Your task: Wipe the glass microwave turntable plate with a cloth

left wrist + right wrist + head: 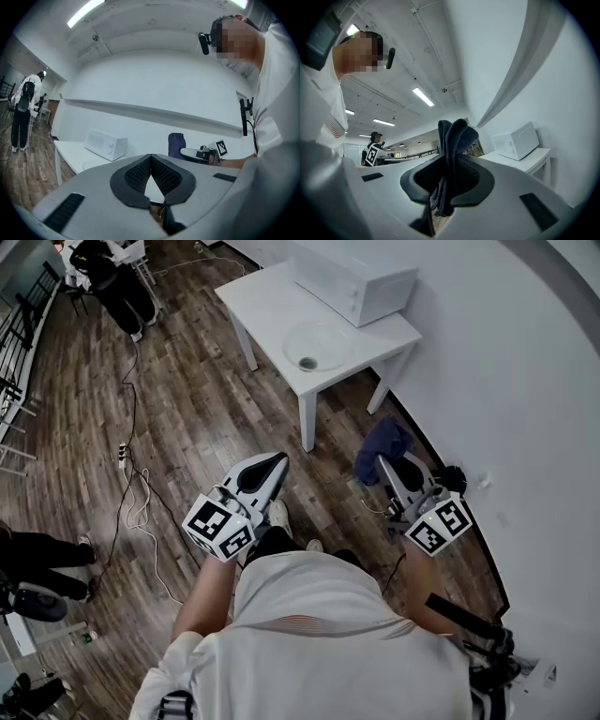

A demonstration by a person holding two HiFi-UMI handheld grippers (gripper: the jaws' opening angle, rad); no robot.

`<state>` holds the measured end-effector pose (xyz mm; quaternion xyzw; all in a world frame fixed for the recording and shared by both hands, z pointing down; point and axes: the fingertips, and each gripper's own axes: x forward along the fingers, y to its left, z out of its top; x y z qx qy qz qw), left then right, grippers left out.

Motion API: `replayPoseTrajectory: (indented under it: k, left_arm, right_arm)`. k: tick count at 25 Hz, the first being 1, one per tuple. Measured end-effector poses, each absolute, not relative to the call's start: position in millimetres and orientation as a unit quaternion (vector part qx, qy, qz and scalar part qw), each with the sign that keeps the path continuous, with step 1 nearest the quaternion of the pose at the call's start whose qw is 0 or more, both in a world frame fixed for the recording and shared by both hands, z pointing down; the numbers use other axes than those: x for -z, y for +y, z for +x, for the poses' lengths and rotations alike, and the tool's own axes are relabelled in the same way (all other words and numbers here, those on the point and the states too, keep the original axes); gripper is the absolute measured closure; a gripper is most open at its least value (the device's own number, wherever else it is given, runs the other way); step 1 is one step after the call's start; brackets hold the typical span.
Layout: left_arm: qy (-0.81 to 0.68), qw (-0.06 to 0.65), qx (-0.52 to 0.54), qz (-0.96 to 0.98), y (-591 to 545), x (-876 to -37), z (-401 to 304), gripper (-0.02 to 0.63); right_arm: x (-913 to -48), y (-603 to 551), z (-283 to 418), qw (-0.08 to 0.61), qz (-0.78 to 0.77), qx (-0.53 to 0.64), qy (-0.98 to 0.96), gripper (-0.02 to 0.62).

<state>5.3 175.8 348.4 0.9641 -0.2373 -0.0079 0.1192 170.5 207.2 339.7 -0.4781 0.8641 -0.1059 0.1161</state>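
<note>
The clear glass turntable plate lies on a white table ahead of me, in front of a white microwave. My right gripper is shut on a dark blue cloth, which hangs bunched between its jaws. My left gripper is shut with nothing between its pads. Both grippers hover over the wooden floor, well short of the table. In the left gripper view the microwave, the plate's faint rim and the cloth show.
A curved white wall runs along the right. Cables and a power strip lie on the floor at left. People stand at the far left. Railings line the left side.
</note>
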Motion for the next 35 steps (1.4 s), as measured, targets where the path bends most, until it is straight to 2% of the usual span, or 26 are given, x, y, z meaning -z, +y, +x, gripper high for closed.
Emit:
replayPoseTrajectory:
  k: [16,35]
  left_arm:
    - [-0.217,0.126,0.020,0.968,62,-345,33,0.595]
    - [-0.185,0.138,0.017,0.973,-165,-355,12,0.595]
  right_arm:
    - [-340,103,188,0.104,-0.490,0.107,0.859,0.535]
    - [-341,-94,171,0.092,-0.539,0.109,0.830,0.535]
